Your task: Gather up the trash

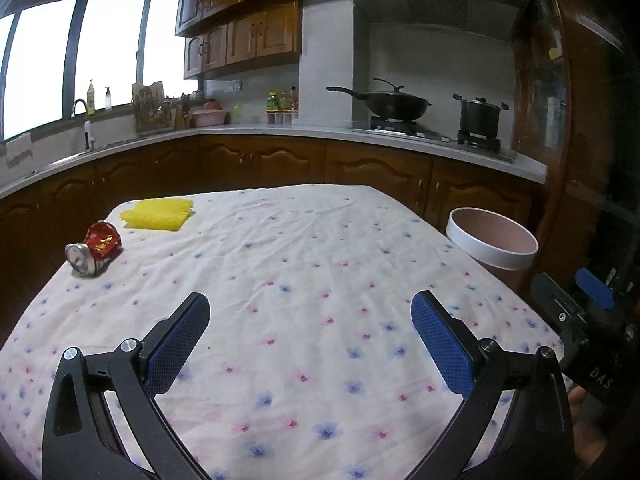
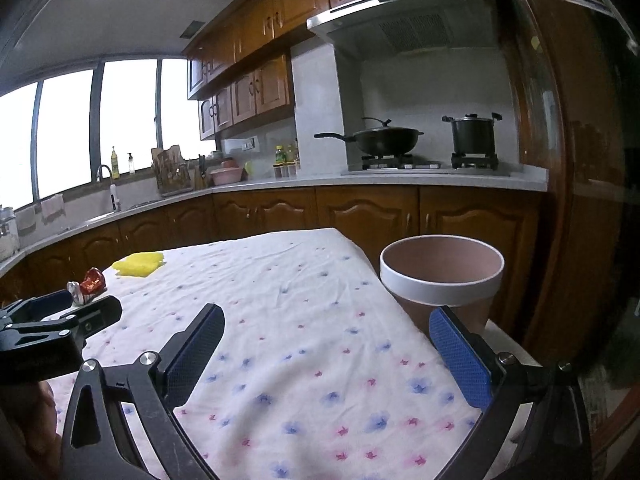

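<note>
We've got both tools hovering low over the near end of the table [image 1: 320, 240], nothing in either one. Left gripper [image 1: 310, 308] has its fingers spread wide, bare floral cloth between the blue pads; right gripper [image 2: 326, 320] is spread the same way, also holding nothing. Trash on the table: a crushed red can [image 1: 96, 250] lying on its side near the far-left edge, silver end toward us, and a yellow cloth-like piece [image 1: 158, 214] just beyond it at the far-left corner, lying flat; we can't tell whether that one counts as trash or is a wipe. The bin [image 2: 442, 280], white-rimmed with a pinkish wall, stands off the table's right edge, mouth open and just below table height, so anything carried across can be dropped straight in. We can't see its bottom from either view, so what it already holds is unknown. Our read: the can sits on the left gripper's side, well apart from the bin, so that tool is the natural one for it, and the right one sits beside the bin. Crushed metal is irregular, so a grip across the dented body looks safer than across the rim.
</note>
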The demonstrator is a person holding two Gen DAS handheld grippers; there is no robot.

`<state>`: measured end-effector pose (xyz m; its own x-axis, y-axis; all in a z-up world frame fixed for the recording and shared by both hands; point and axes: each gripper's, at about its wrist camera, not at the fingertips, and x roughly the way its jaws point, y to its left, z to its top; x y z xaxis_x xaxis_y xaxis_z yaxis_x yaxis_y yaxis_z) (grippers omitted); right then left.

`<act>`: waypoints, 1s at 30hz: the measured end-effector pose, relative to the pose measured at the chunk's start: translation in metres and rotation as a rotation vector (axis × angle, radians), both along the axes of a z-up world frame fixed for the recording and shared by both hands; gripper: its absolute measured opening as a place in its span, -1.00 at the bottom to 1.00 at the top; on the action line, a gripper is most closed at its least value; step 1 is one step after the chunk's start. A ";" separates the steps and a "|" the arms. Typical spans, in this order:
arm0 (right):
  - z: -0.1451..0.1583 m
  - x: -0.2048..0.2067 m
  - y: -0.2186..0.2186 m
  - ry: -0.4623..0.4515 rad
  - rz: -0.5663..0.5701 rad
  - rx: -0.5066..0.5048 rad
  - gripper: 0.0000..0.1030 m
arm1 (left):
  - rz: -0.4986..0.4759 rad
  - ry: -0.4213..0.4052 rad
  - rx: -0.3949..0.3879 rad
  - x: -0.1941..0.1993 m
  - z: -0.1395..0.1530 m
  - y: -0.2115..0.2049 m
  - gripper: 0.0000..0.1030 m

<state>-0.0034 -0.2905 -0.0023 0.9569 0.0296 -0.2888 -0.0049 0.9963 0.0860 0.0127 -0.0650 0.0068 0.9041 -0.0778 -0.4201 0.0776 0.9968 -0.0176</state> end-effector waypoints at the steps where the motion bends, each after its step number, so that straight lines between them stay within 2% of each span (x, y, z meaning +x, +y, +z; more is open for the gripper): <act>1: 0.000 0.000 0.000 -0.001 0.000 0.001 1.00 | 0.003 -0.001 0.002 0.000 0.000 0.001 1.00; 30: -0.004 0.005 0.000 0.010 0.028 0.022 1.00 | 0.018 0.008 -0.002 -0.002 0.000 0.007 1.00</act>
<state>0.0012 -0.2907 -0.0065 0.9526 0.0626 -0.2978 -0.0314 0.9936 0.1085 0.0112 -0.0581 0.0063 0.9019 -0.0624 -0.4274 0.0596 0.9980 -0.0199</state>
